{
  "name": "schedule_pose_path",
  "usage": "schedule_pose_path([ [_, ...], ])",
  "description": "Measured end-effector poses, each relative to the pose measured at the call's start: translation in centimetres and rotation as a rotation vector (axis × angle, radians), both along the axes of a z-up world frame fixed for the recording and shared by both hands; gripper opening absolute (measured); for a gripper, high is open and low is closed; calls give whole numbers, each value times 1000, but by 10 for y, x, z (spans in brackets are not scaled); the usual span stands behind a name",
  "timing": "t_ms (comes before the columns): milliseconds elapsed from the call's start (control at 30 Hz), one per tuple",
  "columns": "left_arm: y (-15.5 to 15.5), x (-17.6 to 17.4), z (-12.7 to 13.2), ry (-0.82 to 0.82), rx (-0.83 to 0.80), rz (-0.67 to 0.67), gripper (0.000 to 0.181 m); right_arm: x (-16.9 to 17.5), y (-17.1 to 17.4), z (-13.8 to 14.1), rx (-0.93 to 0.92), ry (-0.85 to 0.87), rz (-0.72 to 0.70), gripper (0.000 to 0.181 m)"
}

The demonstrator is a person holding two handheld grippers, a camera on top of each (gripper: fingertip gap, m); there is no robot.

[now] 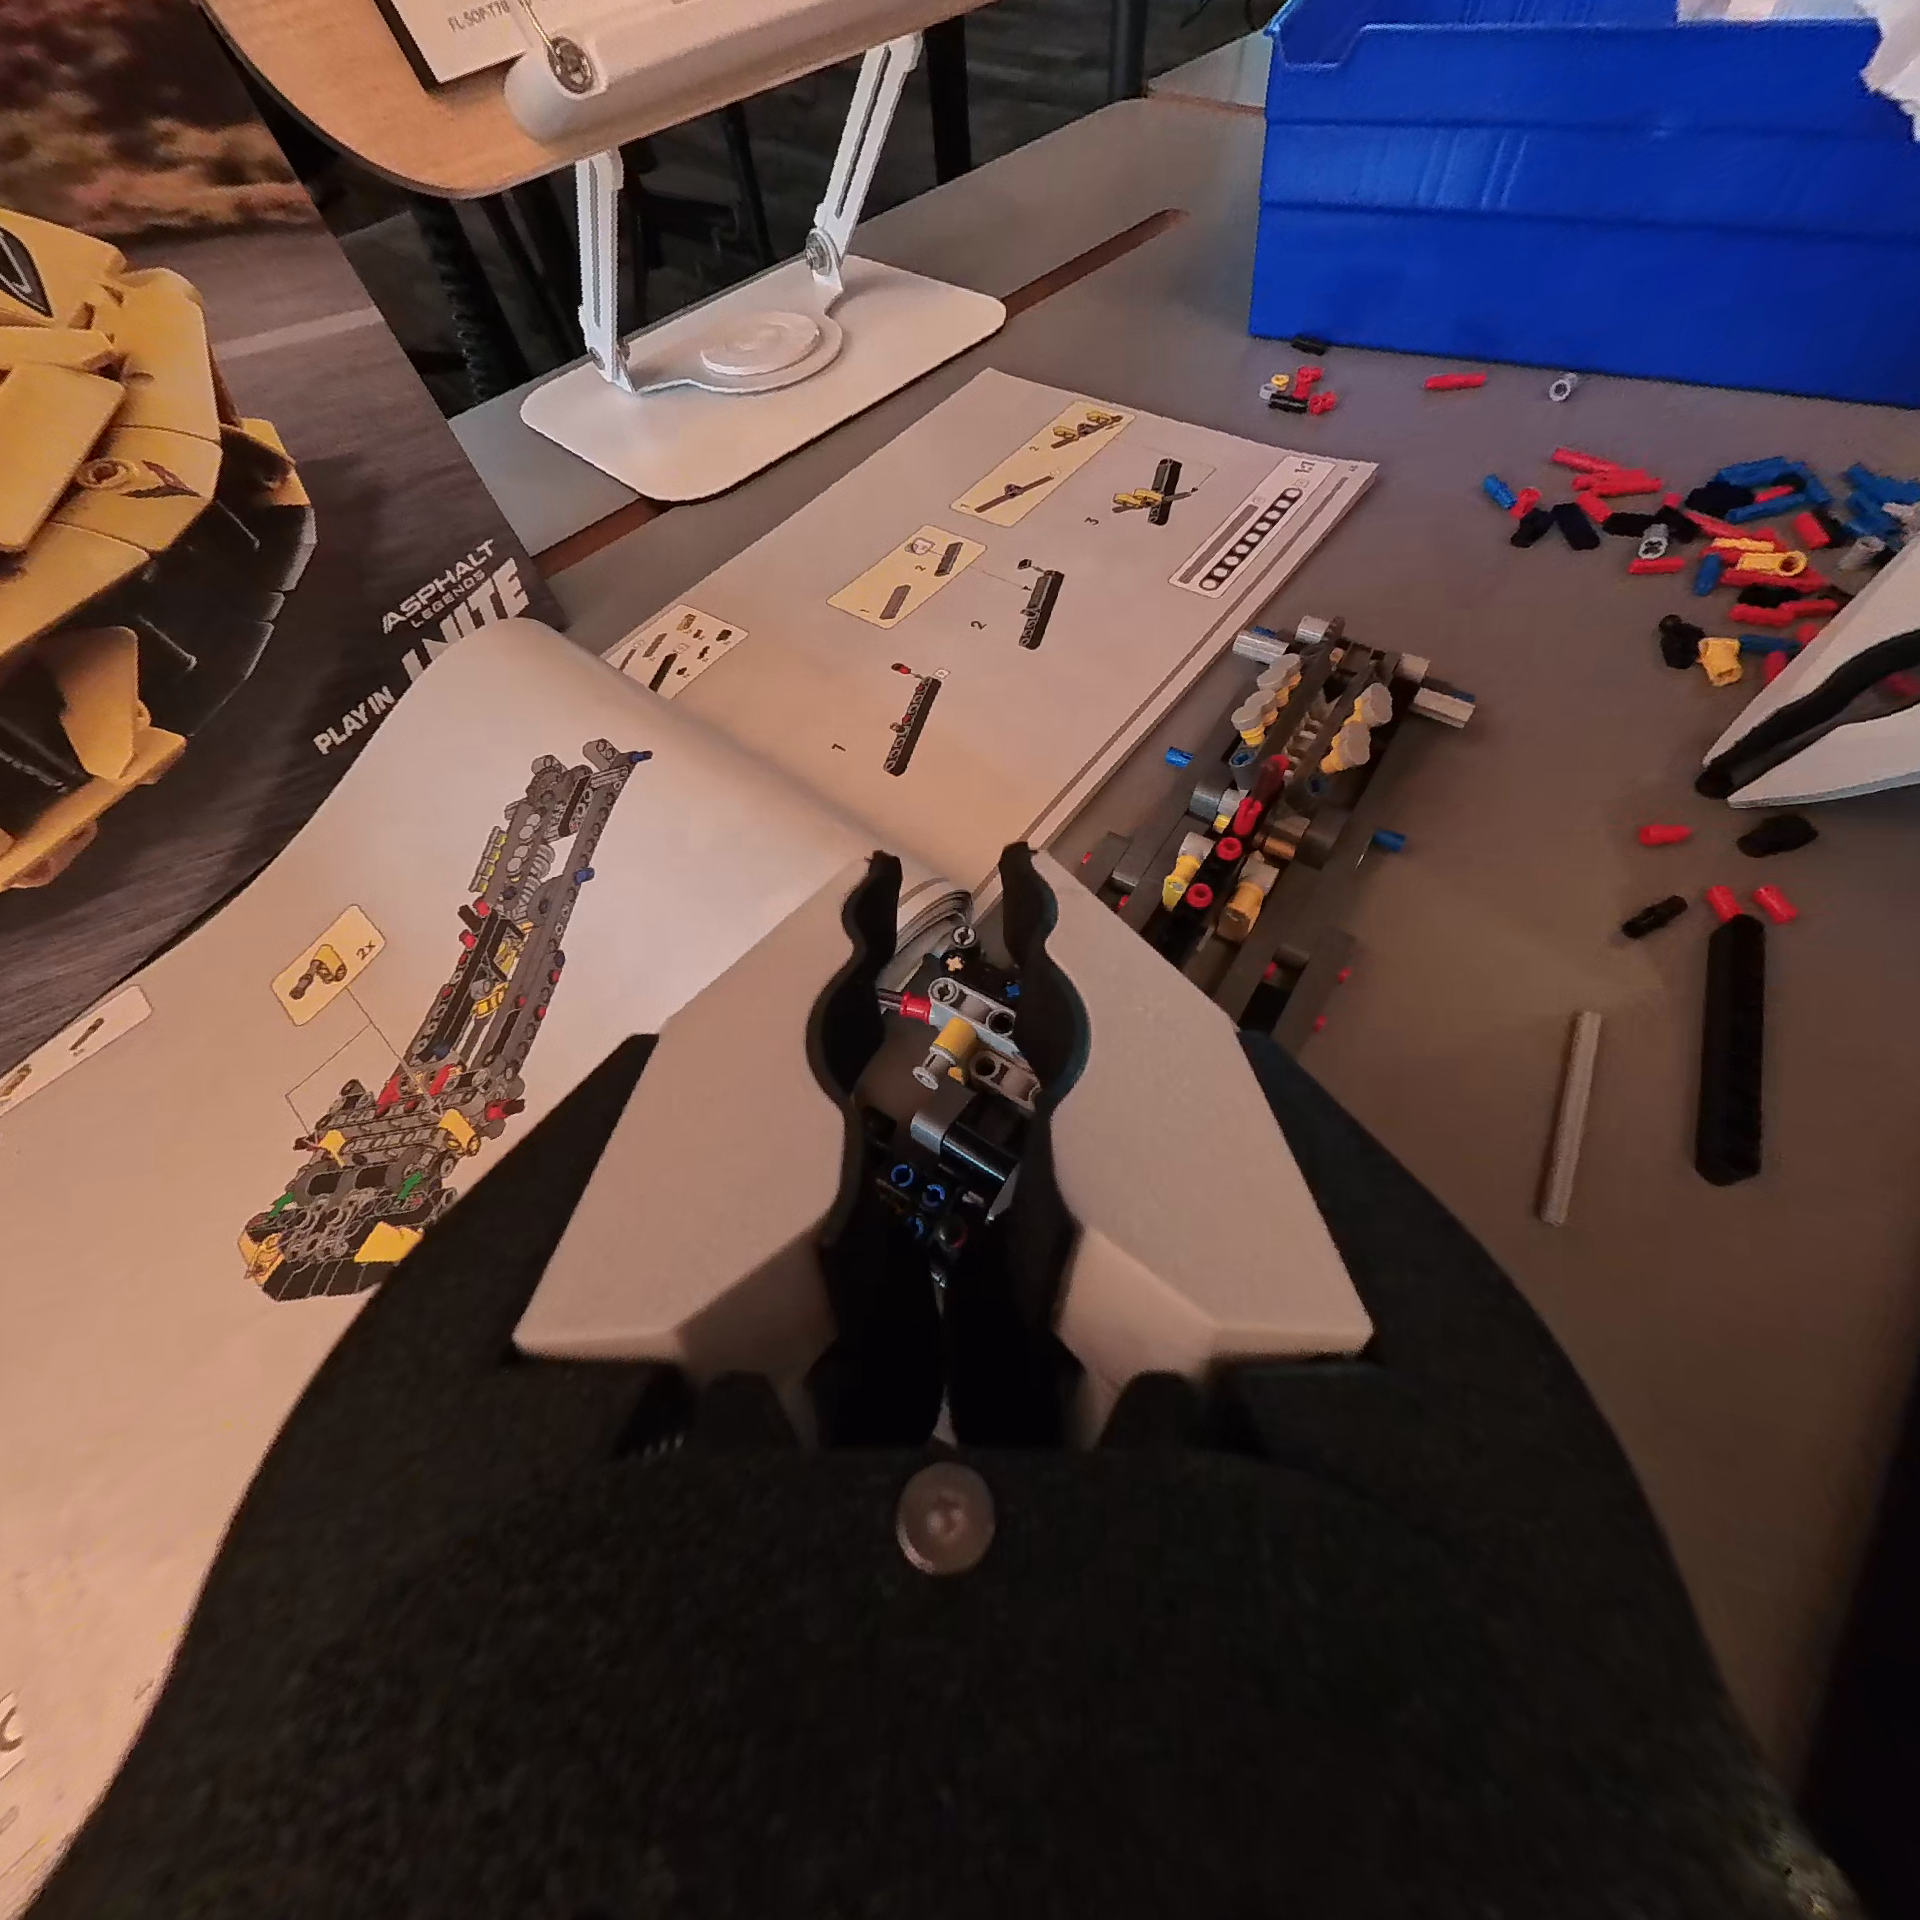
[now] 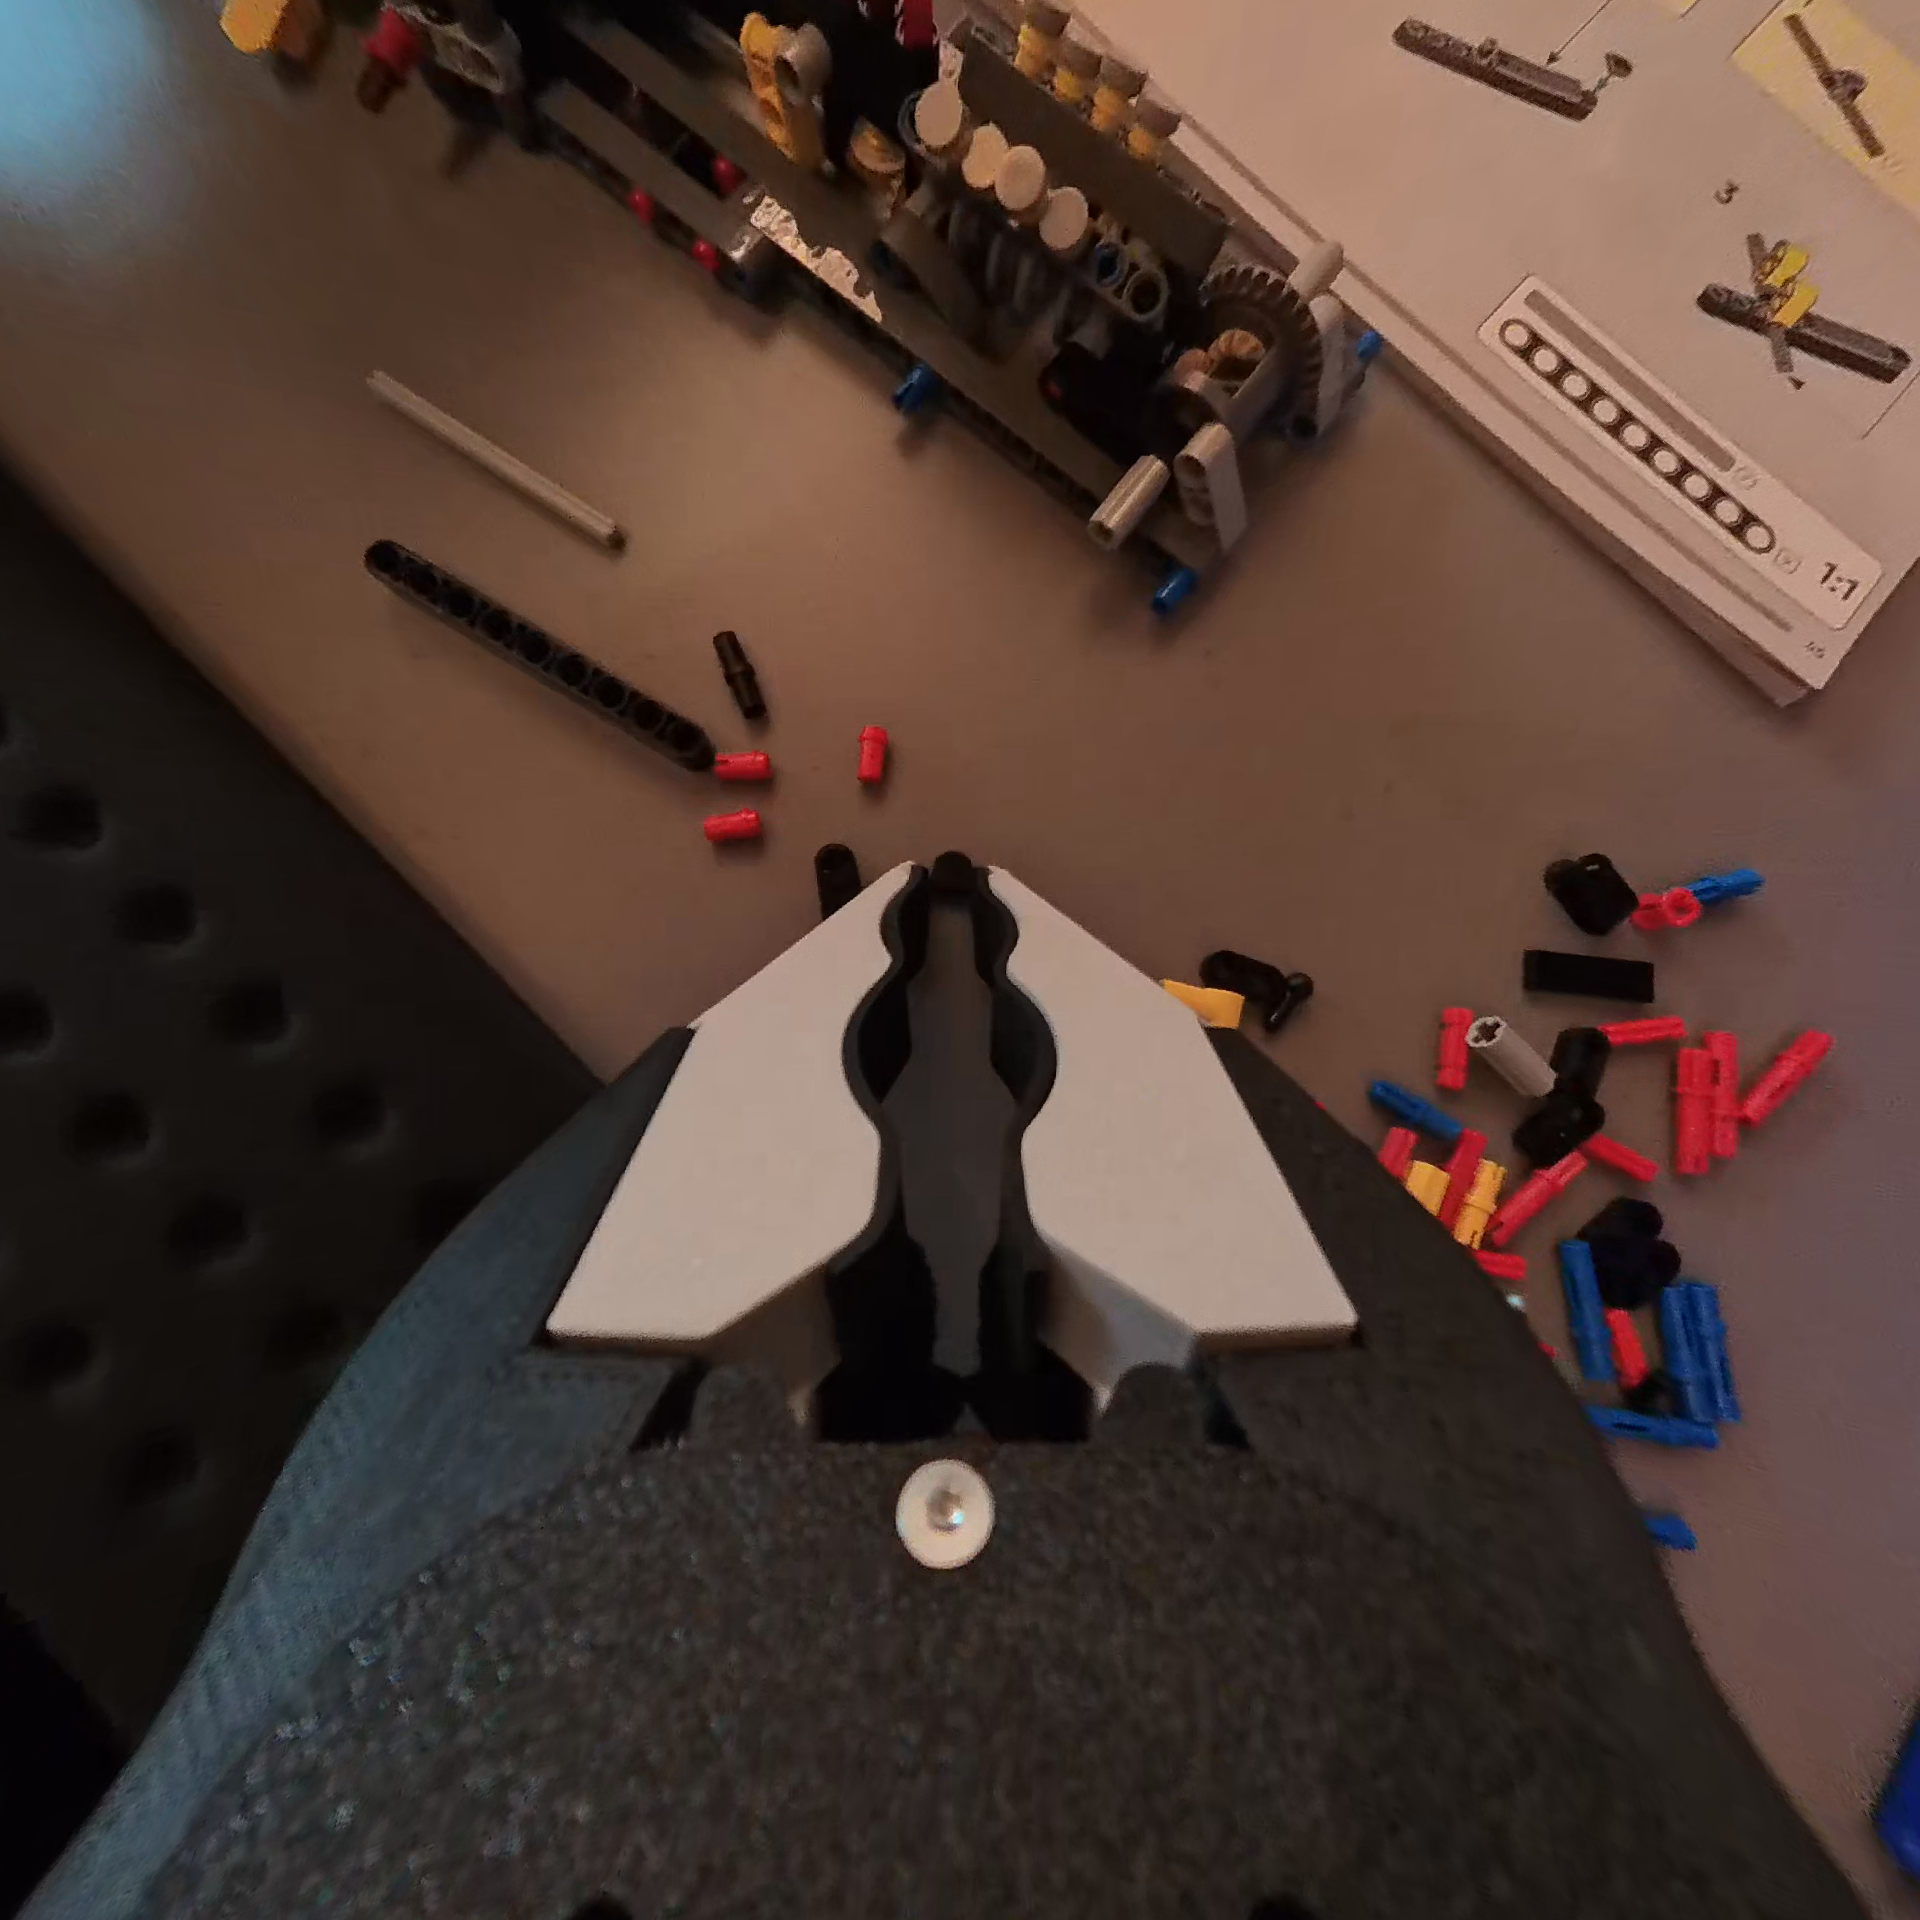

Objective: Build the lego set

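Note:
A long grey-and-black lego chassis (image 1: 1278, 790) with yellow, red and blue parts lies on the grey table beside the open instruction booklet (image 1: 623, 831). My left gripper (image 1: 954, 860) is closed around the chassis's near end, which shows between its fingers. In the right wrist view the chassis (image 2: 1039, 260) lies across the top. My right gripper (image 2: 951, 871) is shut on a small black pin (image 2: 951, 864) at its tips, just above the table. Another black pin (image 2: 834, 871) lies beside its left finger. The right gripper also shows at the right edge of the left wrist view (image 1: 1818, 717).
A long black beam (image 2: 540, 655), a grey axle (image 2: 494, 457) and three red pins (image 2: 743, 767) lie loose. A pile of red, blue, black and yellow pins (image 2: 1579, 1195) lies to the right. A blue bin (image 1: 1558, 187), a white stand (image 1: 769, 395) and the set's box (image 1: 156, 520) stand behind. The tips of one gripper are about 25 centimeters away from the tips of the other. My right tips are roughly 11 centimeters from the grey axle (image 2: 494, 457). It is also in sight in the left wrist view (image 1: 1582, 1101).

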State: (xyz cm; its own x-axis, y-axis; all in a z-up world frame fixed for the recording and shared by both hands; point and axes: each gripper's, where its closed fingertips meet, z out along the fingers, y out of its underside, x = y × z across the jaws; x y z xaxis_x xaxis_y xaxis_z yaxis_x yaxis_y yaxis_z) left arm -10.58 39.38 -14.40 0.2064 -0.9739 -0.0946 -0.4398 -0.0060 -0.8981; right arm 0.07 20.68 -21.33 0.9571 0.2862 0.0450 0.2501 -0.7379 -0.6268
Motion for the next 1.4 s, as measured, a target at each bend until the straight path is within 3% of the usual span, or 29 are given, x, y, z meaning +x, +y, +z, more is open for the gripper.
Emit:
schedule_pose_path([
  [33,0,0,-1,3,-2,1,18,0,0,0,-1,6,-1,8],
  [133,1,0,0,3,3,9,18,1,3,5,28,17,-6,13],
  [233,4,-1,2,-10,2,30,16,28,34,47,251,1,-130,12],
  [300,6,-2,4,-16,-4,41,15,34,62,77,388,105,-196,12],
  [367,8,-3,5,-15,-10,49,15,48,85,88,467,151,-279,13],
  [433,10,-6,5,-11,-28,56,15,74,94,86,503,90,-384,13],
  [600,5,-6,6,-31,-103,25,17,96,85,68,478,4,-441,13],
  [867,12,-8,13,-104,-204,37,20,105,78,51,427,57,-444,12],
  [967,29,-6,20,-114,-218,78,20,102,78,50,423,62,-432,11],
  [1100,35,19,31,-14,-218,19,20,99,77,48,413,38,-418,10],
  [1267,58,68,14,219,-151,5,5,94,95,65,424,62,-395,4],
  [1400,61,102,-11,298,-236,-44,1,99,136,44,174,-38,-274,0],
])
